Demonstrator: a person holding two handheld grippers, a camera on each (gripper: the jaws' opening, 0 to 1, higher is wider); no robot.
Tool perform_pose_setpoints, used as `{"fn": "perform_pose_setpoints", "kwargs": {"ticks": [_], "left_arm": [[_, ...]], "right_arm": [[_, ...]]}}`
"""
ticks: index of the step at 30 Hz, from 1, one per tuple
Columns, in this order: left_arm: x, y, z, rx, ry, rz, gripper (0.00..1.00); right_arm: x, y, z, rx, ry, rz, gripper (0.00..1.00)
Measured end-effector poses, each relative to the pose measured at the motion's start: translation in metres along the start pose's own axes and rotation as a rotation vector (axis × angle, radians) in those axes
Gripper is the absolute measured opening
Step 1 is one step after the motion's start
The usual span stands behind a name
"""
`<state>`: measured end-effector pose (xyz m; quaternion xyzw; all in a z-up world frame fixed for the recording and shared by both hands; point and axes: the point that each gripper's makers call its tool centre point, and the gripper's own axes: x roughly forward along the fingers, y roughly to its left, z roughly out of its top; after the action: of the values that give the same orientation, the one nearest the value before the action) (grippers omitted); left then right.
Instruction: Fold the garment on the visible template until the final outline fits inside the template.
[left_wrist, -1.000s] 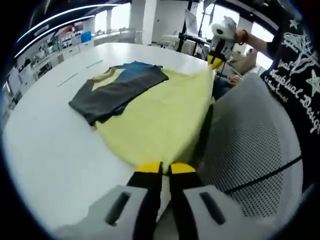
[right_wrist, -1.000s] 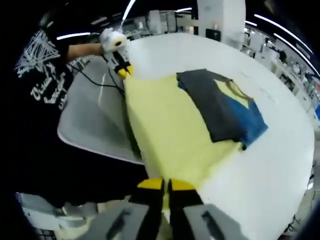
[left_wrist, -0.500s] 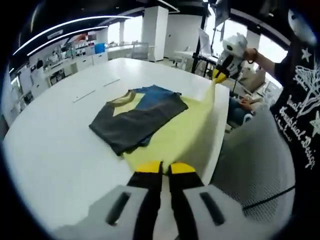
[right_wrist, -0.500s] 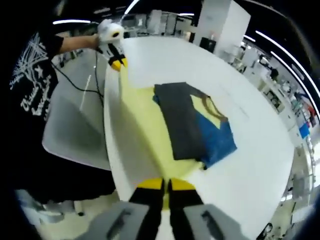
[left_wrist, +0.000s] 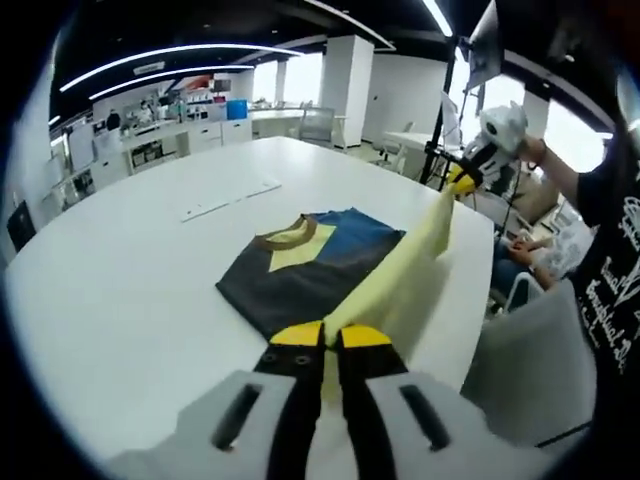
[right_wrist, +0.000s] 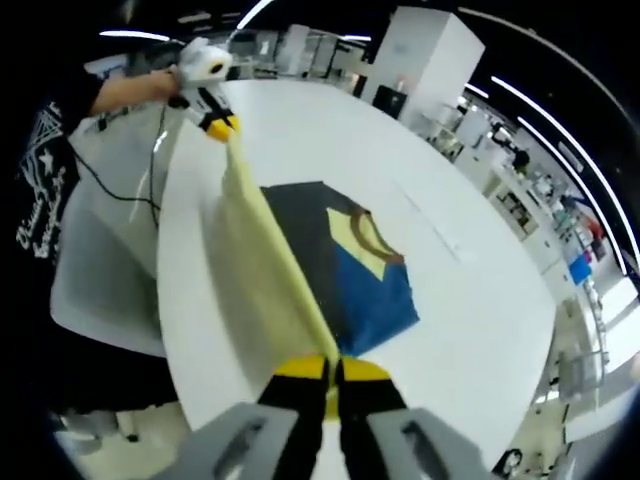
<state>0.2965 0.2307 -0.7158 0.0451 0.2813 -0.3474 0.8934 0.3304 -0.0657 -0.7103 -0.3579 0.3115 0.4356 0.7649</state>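
Two tongs, left (left_wrist: 331, 335) and right (right_wrist: 331, 368), each pinch a corner of the pale yellow sheet (left_wrist: 400, 275), lifted over the folded grey-and-blue shirt (left_wrist: 310, 265) mid-frame on the white counter (left_wrist: 120, 270); fold looks unfinished.

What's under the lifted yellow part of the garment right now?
White table and the folded grey and blue part show beside the yellow fabric; whatever lies directly beneath it is covered.
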Motion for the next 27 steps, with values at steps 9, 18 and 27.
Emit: {"fn": "perform_pose_setpoints", "kwargs": {"ticks": [9,18,27], "left_arm": [[0.012,0.034,0.029,-0.04,-0.079,0.101,0.01],[0.023,0.063,0.052,-0.097,-0.154,0.154,0.01],[0.04,0.087,0.053,-0.132,-0.164,0.177,0.01]], "right_arm": [[0.017,-0.039,0.01,-0.11,0.024,-0.106,0.0],[0.032,-0.081,0.029,-0.138,0.015,-0.217,0.0],[0.052,-0.105,0.034,-0.085,-0.001,-0.221,0.0]]}}
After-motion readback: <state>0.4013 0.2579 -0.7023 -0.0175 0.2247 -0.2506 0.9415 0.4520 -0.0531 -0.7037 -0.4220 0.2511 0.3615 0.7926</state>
